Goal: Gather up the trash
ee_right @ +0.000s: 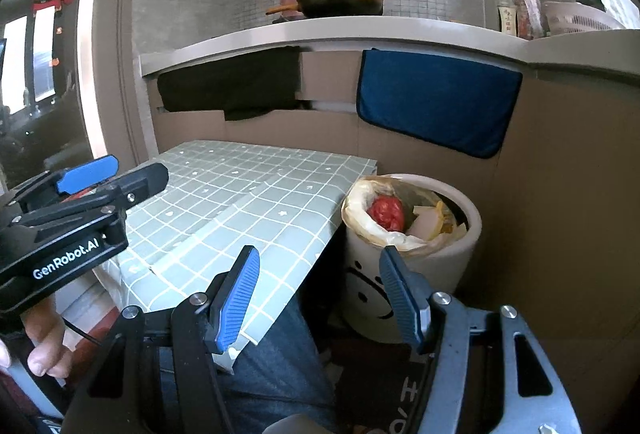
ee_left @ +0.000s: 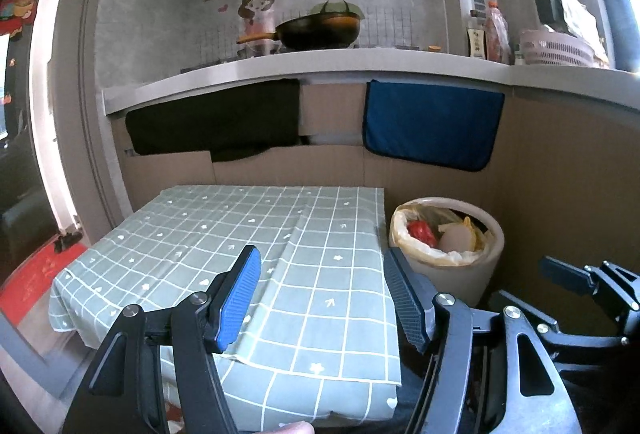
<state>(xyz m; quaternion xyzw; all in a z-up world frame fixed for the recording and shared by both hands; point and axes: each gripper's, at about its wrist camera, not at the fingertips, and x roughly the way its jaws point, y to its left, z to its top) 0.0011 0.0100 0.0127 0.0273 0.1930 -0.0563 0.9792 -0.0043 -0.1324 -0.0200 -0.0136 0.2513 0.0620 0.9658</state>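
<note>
From the left wrist, the left gripper (ee_left: 322,298) hangs over the checked tablecloth (ee_left: 248,234), jaws spread and empty. The trash bin (ee_left: 448,234) stands at two o'clock beside the table, its bag (ee_left: 400,234) holding red trash (ee_left: 420,232).

From the right wrist, the right gripper (ee_right: 320,298) is also spread and empty, the bin (ee_right: 416,218) at one o'clock. The likely next step is gathering the bag: pinch its rim only, one gripper on each side, and lift slowly.

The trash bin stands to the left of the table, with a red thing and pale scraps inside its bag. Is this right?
Not quite. The trash bin stands to the right of the table, not the left; both wrist views show this. The red thing and pale scraps do lie inside its bag.
</note>
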